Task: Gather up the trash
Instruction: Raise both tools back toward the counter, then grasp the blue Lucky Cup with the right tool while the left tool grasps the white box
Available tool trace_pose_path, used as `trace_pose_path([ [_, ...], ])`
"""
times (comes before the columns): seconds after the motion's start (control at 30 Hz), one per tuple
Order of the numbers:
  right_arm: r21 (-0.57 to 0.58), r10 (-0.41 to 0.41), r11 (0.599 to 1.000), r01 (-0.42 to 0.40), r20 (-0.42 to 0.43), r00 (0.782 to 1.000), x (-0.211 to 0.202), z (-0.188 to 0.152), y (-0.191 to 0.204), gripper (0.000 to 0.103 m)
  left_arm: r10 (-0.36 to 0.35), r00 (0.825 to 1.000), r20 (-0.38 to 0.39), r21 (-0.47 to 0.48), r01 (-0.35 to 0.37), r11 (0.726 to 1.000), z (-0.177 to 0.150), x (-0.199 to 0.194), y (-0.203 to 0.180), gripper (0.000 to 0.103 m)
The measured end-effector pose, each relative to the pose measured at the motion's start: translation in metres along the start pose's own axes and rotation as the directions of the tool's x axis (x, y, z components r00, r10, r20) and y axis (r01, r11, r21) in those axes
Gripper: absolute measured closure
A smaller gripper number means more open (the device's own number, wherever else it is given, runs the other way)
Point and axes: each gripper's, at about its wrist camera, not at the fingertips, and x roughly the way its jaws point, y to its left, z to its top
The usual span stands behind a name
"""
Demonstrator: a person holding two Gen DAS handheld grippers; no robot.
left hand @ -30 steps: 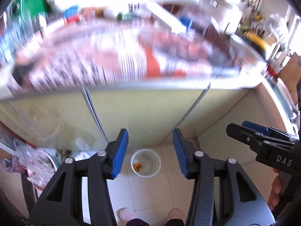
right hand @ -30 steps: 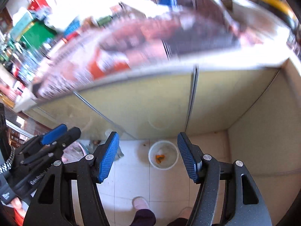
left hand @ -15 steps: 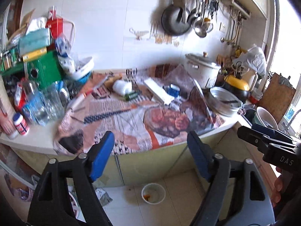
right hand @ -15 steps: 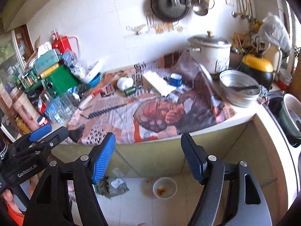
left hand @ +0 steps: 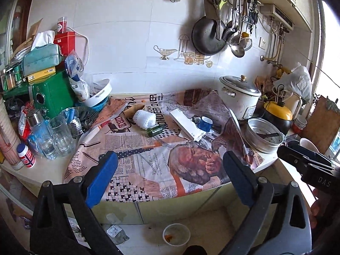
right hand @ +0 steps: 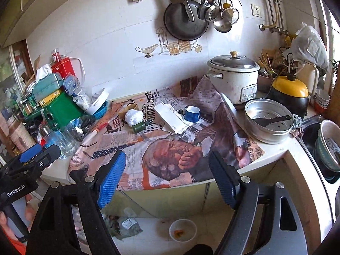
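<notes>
My left gripper (left hand: 170, 178) hangs in front of the surface (left hand: 53, 170), fingers spread wide and only just done widening, nothing between them. At the surface's left edge I see clear glasses (left hand: 60, 136) and a blue-tinted bottle (left hand: 41, 131), and behind them, at the back left corner, a green box (left hand: 53, 93). Newspaper (left hand: 148, 165) covers the middle of the surface right to its front edge. On it, toward the back: a white foam net (left hand: 144, 118), a small green bottle (left hand: 156, 131) lying on its side just in front of that, then a long white carton (left hand: 184, 124) with a blue cup (left hand: 205, 123) beside it. Further right, a rice cooker (left hand: 240, 97) stands at the back, with a metal steamer pan (left hand: 263, 136) near the right edge. My right gripper (right hand: 166, 176) is open too, fingers just been parting, empty. Down on the floor, below the front edge, sits a white bowl (right hand: 182, 230) with orange scraps in it, and a crumpled bag (right hand: 125, 227) to its left.
</notes>
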Motion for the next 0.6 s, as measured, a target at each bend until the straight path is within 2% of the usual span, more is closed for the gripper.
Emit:
trace_pose_path([
  [0.1, -0.002, 0.019, 1.0, -0.019, -0.012, 1.0, 0.027, 0.019, -0.02, 0.026, 0.027, 1.0, -0.015, -0.019, -0.027, 0.999, 0.018, 0.035, -0.009, 0.004],
  [0.33, -0.018, 0.063, 0.998, -0.065, -0.103, 0.993, 0.107, 0.07, -0.065, 0.026, 0.087, 0.993, -0.08, -0.046, -0.091, 0.995, 0.059, 0.133, -0.044, 0.004],
  [0.5, -0.054, 0.095, 0.993, -0.106, -0.185, 0.978, 0.182, 0.093, -0.089, 0.026, 0.126, 0.982, -0.142, -0.099, -0.141, 0.985, 0.066, 0.202, -0.057, 0.004],
  [0.6, -0.043, 0.114, 0.991, -0.127, -0.228, 0.967, 0.229, 0.101, -0.101, 0.026, 0.157, 0.967, -0.199, -0.113, -0.182, 0.977, 0.063, 0.246, -0.061, 0.004],
])
